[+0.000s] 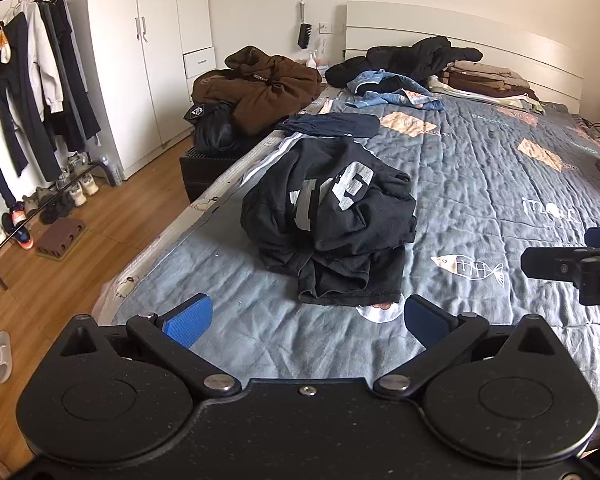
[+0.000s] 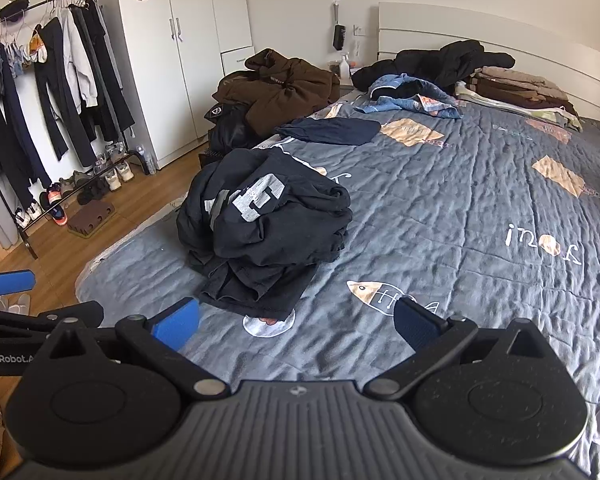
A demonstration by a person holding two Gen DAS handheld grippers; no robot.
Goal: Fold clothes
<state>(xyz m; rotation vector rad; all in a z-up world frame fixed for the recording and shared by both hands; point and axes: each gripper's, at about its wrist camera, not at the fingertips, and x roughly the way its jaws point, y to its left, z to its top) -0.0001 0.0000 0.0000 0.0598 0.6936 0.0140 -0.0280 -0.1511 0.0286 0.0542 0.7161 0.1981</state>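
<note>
Bedroom daylight falls on a bed covered by a grey-blue quilt [image 1: 480,184] printed with fish and orange patches, with wooden floor [image 1: 52,288] along its left side. On the quilt, near the left edge, sits a crumpled black sweatshirt [image 1: 332,216] with big grey block letters across the top; it is heaped in loose folds, one flat panel spilling toward the near edge. In the left wrist view it lies at about 12 o'clock from the left gripper [image 1: 306,320], just beyond the fingertips; in the right wrist view it sits at about 11 o'clock from the right gripper [image 2: 296,322]. The heap's long axis runs roughly from the near edge toward the headboard [image 1: 460,36], leaning slightly left as it goes away.

Both grippers hang above the quilt with blue pads spread wide apart, nothing between them, clear of the cloth.

Beyond the heap, at 12 o'clock, a dark navy garment [image 1: 336,126] lies flat, and farther back a blue crumpled garment [image 1: 396,94], a black jacket [image 1: 412,60] and a stack of folded brown and beige clothes [image 1: 488,80] crowd the headboard end. To the right of the sweatshirt, at 2 to 3 o'clock, the quilt is bare and wide. The bed's left edge runs close beside the heap.
</note>
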